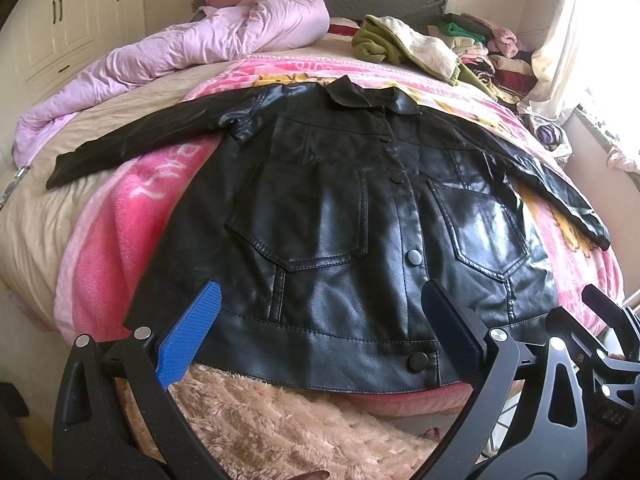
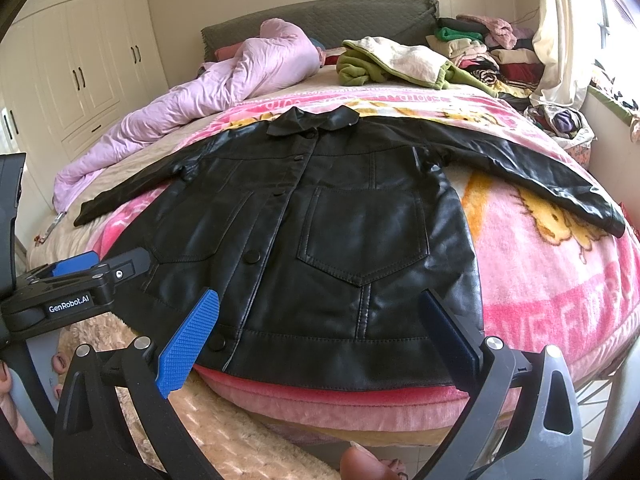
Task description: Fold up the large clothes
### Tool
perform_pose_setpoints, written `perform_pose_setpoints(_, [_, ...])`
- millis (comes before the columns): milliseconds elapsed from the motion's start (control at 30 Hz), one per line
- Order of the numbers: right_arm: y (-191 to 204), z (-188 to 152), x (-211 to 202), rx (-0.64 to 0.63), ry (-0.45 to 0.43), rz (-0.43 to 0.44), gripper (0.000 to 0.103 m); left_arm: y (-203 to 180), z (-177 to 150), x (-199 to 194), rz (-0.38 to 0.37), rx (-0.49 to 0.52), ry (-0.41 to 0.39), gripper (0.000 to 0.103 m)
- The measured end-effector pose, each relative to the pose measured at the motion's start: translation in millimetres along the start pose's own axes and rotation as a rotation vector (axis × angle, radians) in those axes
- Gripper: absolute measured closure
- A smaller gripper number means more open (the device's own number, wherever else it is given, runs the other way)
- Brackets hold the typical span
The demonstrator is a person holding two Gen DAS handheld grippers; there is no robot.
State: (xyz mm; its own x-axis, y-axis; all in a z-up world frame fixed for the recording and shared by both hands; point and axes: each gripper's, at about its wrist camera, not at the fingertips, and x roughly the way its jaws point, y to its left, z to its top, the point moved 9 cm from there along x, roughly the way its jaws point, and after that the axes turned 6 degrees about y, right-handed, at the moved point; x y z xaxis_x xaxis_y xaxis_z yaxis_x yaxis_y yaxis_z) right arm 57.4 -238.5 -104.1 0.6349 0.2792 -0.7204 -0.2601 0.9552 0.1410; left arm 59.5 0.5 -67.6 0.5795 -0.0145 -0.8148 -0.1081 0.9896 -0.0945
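While the black leather jacket [image 1: 332,216] lies flat, buttoned, sleeves spread on the pink blanket [image 2: 540,256], we see left gripper [image 1: 320,332] and right gripper [image 2: 320,336] fingers apart, empty, above its hem.

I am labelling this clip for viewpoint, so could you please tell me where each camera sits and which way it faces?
Left wrist: on the left tongs, at the foot of the bed, facing the black jacket and headboard; its own open fingers show, the right tongs at the right edge.
Right wrist: on the right tongs, same direction; open fingers, the left tongs at left.
Shared: jacket, pink blanket.
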Motion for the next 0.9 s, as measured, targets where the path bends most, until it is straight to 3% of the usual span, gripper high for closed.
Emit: perform_pose_setpoints(900, [10.6,7.4,16.3,-0.016,0.004,0.013,0.004,-1.2,7.3,9.7,0.002,0.005,0.007,0.009])
